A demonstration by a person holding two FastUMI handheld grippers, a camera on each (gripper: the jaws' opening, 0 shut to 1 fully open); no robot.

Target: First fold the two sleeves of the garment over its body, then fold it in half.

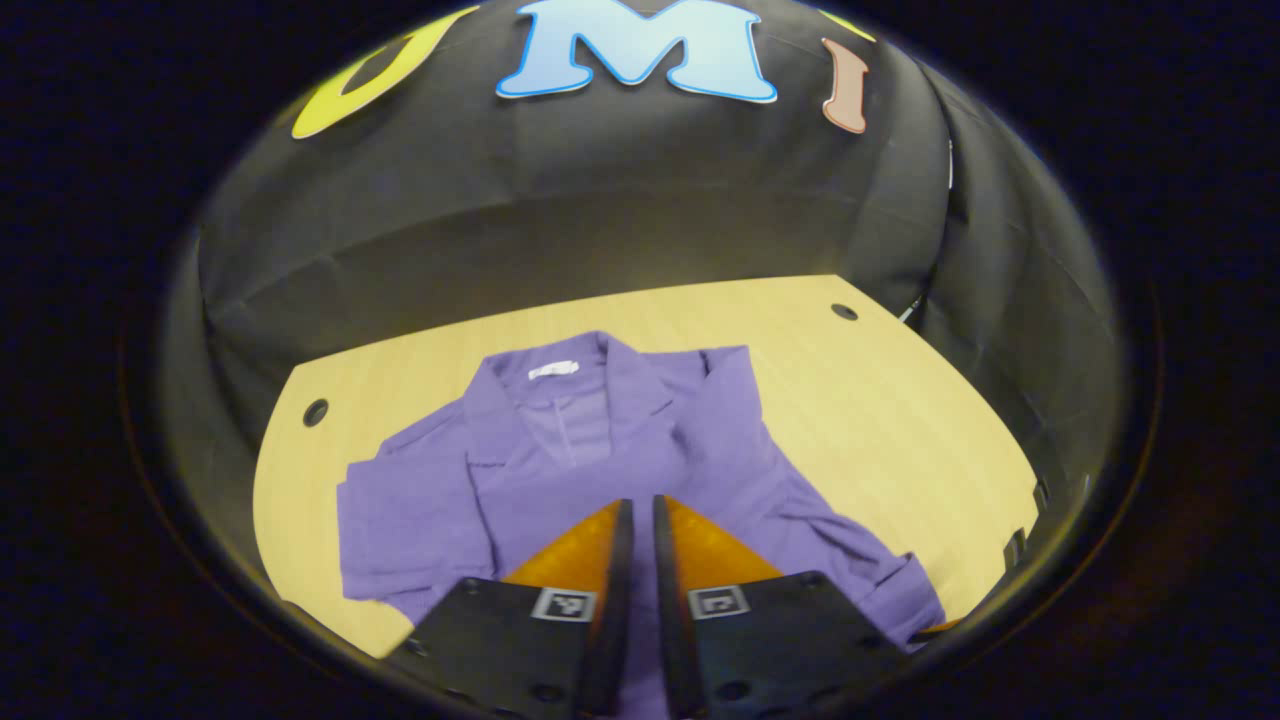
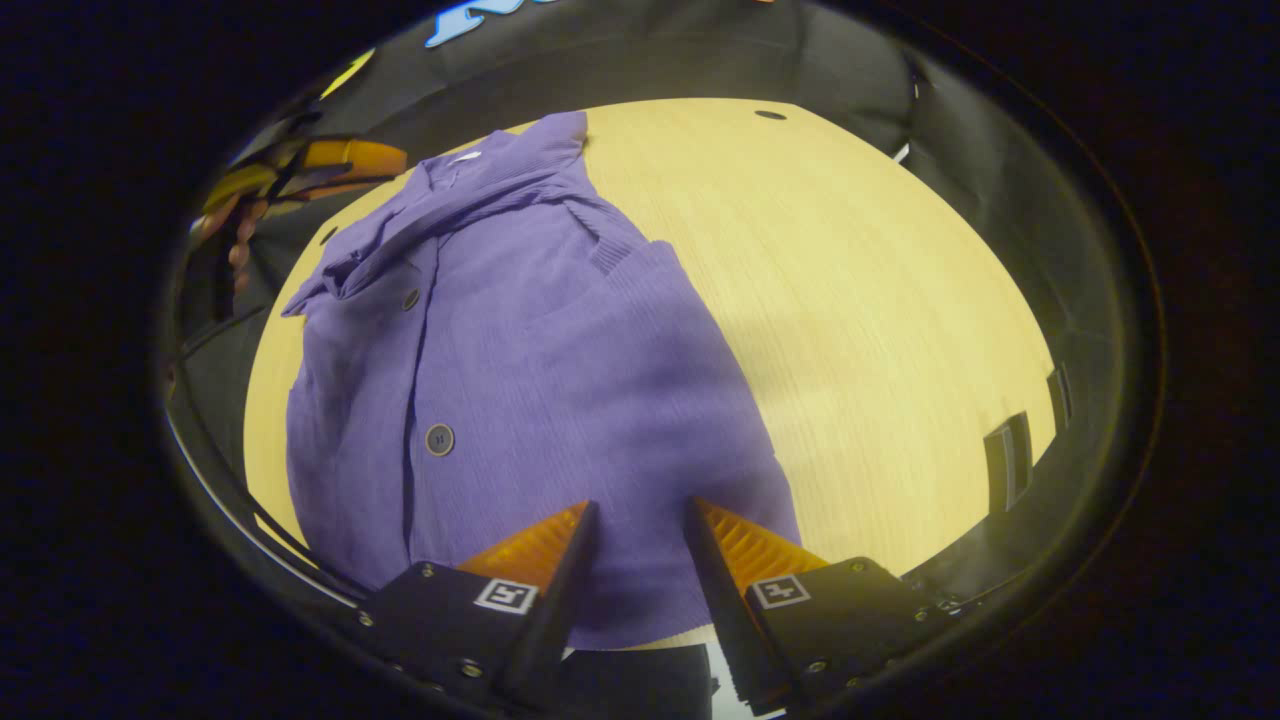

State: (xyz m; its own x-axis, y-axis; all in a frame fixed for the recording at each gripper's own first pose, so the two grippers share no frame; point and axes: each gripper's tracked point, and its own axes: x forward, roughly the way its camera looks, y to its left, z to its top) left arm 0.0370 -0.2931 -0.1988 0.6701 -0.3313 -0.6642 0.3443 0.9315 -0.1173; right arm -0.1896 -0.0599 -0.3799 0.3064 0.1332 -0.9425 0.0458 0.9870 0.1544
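- On the pale wooden table (image 1: pixel 880 400), a purple ribbed button-front garment (image 1: pixel 600 450) lies spread flat with its collar toward the booth's black cloth wall (image 1: pixel 560 200), laid out so each sleeve can be reached from the near edge.
- Left gripper (image 1: pixel 643 515) hangs above the garment's middle, its fingers drawn to a narrow slit; whether cloth is pinched between them cannot be told from the left gripper view.
- One sleeve (image 1: pixel 410 520) lies bunched on the left of that view, while the other sleeve (image 1: pixel 850 560) trails down toward the right edge of the table, so by the look of it the sleeve folds are not yet finished.
- Right gripper (image 2: pixel 640 520) hovers low over the garment's near hem (image 2: pixel 640 625), fingers standing moderately apart with nothing between them, placed as if to take hold of that edge.
- From the right gripper view, the garment's front shows a dark round button (image 2: pixel 439 439) on the placket, and a hand (image 2: pixel 235 235) with the other gripper shows far off at upper left.
- Keeping the cloth flat on the table matters here, since creases would likely carry into the final halving.
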